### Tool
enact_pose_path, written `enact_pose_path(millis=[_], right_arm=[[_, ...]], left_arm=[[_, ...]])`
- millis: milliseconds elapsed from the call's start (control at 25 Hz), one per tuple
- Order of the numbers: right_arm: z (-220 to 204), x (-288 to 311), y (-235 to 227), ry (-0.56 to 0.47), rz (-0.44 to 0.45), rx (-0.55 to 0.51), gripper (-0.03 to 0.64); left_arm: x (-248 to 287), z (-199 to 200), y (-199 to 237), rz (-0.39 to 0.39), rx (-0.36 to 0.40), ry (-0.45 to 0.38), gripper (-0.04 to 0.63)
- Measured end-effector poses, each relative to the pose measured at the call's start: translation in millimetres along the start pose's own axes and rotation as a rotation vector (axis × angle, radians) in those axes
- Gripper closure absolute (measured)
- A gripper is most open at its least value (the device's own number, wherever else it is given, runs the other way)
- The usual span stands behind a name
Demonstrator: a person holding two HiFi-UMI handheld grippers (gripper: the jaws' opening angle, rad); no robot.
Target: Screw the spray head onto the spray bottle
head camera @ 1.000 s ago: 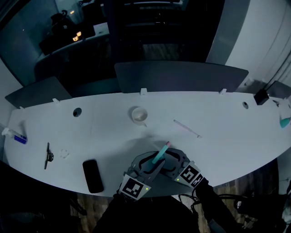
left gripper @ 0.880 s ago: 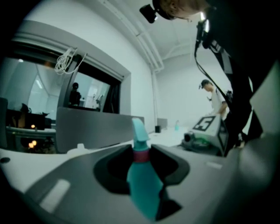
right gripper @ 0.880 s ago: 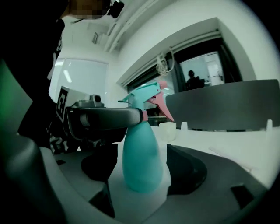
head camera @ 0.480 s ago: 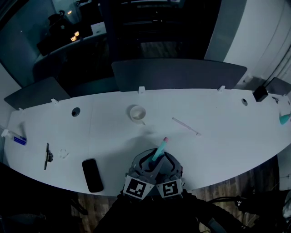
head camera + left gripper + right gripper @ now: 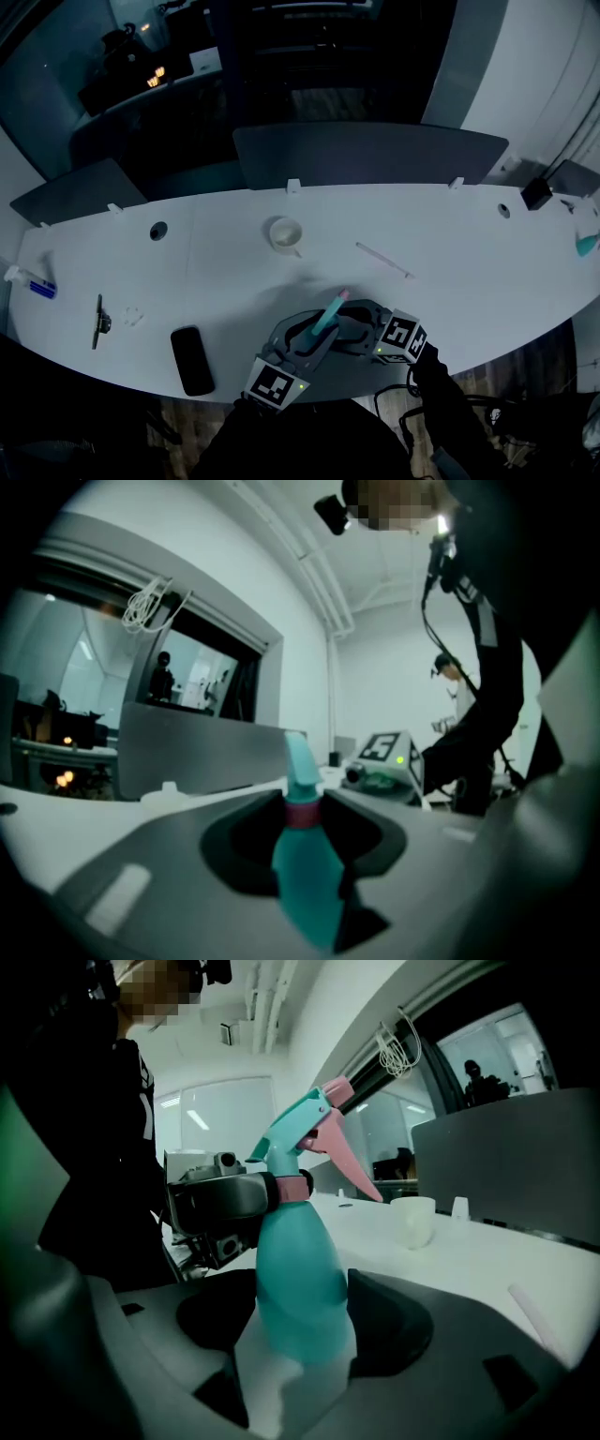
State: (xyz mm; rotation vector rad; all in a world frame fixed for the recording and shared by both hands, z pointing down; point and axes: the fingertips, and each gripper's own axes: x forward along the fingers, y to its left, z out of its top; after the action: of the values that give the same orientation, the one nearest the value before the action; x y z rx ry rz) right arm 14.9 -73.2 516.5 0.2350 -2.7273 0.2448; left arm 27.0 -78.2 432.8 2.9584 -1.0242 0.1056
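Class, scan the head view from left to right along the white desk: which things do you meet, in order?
small white bottle with a blue label → thin black tool → flat black phone → round white cup → teal spray bottle with a pink-tipped head → thin pale tube → small black box

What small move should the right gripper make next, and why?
Probably finish closing the right gripper on the spray bottle, then twist. Its fingers flank the teal body and have just been closing, but firm contact isn't clear. The left gripper clamps the pink collar below the spray head.
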Motion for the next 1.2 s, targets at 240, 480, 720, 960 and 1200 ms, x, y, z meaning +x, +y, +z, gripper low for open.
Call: enact_pose_path(millis=[240,480,720,960,1200], right_arm=[[6,-12,-1,-0.082,-0.379,0.008,0.301],[18,-6,22,-0.057,-0.731,-0.062,0.301],[13,-1,0,0.023,-0.879,-0.088,0.301],[18,0,0,-0.089,-0.586,-0.075,0.321],[12,-6,0,-0.078,-0.174,-0.061,0.348]], left_arm=[[1,0,5,0.046,0.013,0.002,0.462],[5,1,10,0.127,0.009,-0.017,0.462],[6,0,11,0.149,-0.015,-0.015,0.463],[2,1,14,0.11,-0.028,-0.02,0.463],[-3,-2,10,0.045,-0.007,-0.008,0.463]])
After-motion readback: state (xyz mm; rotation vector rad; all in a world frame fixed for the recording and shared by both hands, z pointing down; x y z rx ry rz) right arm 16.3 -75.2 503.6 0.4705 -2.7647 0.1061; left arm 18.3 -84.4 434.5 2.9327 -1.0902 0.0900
